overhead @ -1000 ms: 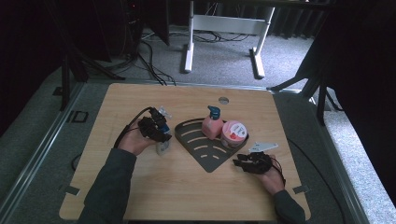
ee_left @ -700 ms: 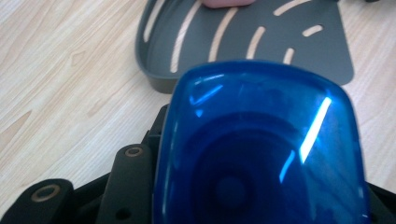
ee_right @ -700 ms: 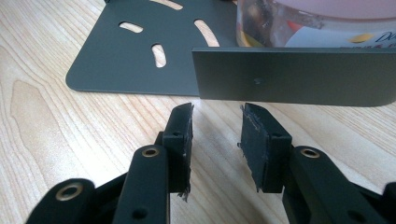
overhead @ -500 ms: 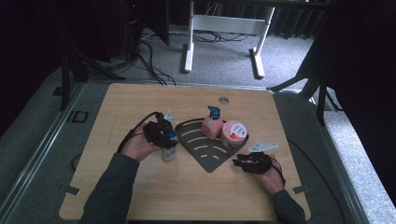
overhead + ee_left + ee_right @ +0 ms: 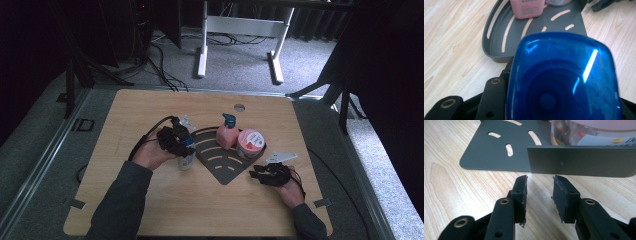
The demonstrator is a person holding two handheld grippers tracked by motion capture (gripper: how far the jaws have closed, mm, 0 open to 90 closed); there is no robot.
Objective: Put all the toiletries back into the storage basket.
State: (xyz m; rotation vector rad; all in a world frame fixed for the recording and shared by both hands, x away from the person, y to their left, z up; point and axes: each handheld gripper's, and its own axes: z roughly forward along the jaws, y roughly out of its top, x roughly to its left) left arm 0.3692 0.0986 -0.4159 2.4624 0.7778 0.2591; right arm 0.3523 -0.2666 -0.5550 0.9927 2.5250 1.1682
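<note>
Pink pump bottle (image 5: 526, 8): dark print on lower label, small and cut off by frame edge, not legible.
Round tub (image 5: 596, 135): blue letters "Do" at edge of white side label, rest of word out of frame; line of tiny print beneath, unreadable. Red mark on tub's lid in high view, too small to read.
Blue-capped bottle (image 5: 564, 80): no lettering on cap.

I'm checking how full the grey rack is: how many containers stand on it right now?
2: a pink pump bottle at the back of the grey rack, and a pink-lidded tub just right of it. Nothing seems hidden.
</note>
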